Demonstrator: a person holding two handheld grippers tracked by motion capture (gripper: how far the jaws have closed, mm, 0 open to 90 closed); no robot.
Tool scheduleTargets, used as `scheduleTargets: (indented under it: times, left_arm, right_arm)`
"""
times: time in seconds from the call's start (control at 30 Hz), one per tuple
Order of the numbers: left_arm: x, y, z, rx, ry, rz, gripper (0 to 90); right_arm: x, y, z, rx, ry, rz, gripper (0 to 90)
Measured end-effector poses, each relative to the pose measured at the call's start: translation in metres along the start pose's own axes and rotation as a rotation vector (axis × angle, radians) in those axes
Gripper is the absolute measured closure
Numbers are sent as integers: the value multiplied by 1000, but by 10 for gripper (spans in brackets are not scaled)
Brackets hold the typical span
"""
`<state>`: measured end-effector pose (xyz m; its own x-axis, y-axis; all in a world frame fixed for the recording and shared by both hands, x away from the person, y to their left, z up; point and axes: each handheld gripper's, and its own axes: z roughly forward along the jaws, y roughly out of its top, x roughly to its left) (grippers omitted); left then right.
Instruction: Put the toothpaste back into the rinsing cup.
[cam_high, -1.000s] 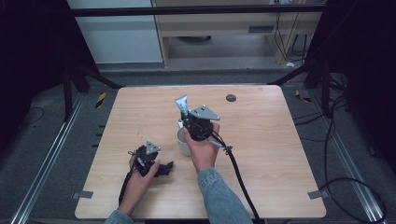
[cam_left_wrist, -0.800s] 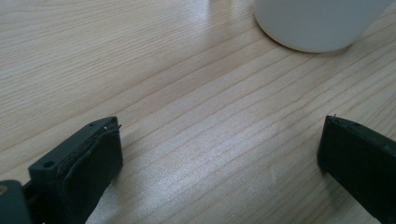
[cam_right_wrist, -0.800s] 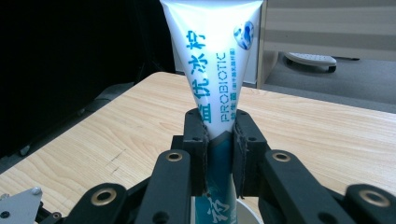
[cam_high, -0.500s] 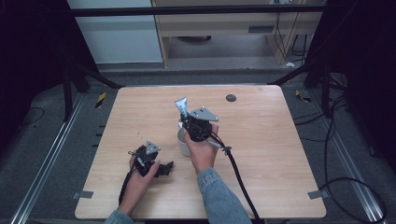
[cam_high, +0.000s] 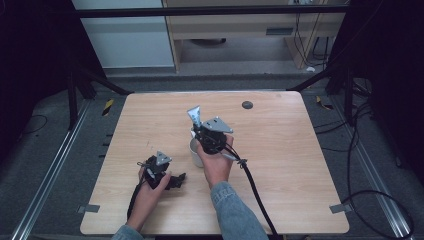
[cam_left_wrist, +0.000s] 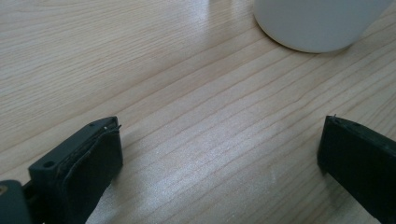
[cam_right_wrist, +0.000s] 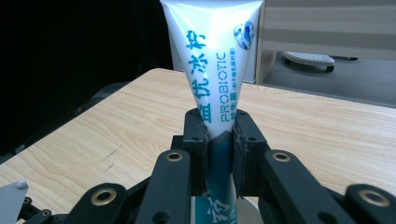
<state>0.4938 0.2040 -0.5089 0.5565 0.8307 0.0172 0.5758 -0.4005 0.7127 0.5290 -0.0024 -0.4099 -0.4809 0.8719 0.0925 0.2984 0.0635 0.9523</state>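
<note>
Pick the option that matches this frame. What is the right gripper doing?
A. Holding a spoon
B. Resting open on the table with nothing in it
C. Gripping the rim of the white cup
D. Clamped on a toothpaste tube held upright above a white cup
D. In the right gripper view the right gripper has its jaws closed on the toothpaste tube, crimped end up, and the high view shows it over the white cup.

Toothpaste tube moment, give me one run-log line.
right tongs: shut on tube above cup | left tongs: open, on table
</note>
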Motion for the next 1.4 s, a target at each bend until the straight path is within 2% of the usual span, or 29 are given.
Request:
scheduleTargets:
  times: [0.23,0.4,0.6,1.4]
  left_arm:
    - [0,0,0,0,0,0,0]
    - [0,0,0,0,0,0,0]
    - [0,0,0,1,0,1,0]
    - [0,0,0,2,0,2,0]
  right_arm:
    - [1,-1,-2,-20,-1,14,779]
    - [2,-2,-2,-27,-4,6,778]
    - [3,-6,-2,-27,-6,2,778]
    - [-2,-20,-1,-20,-24,37,774]
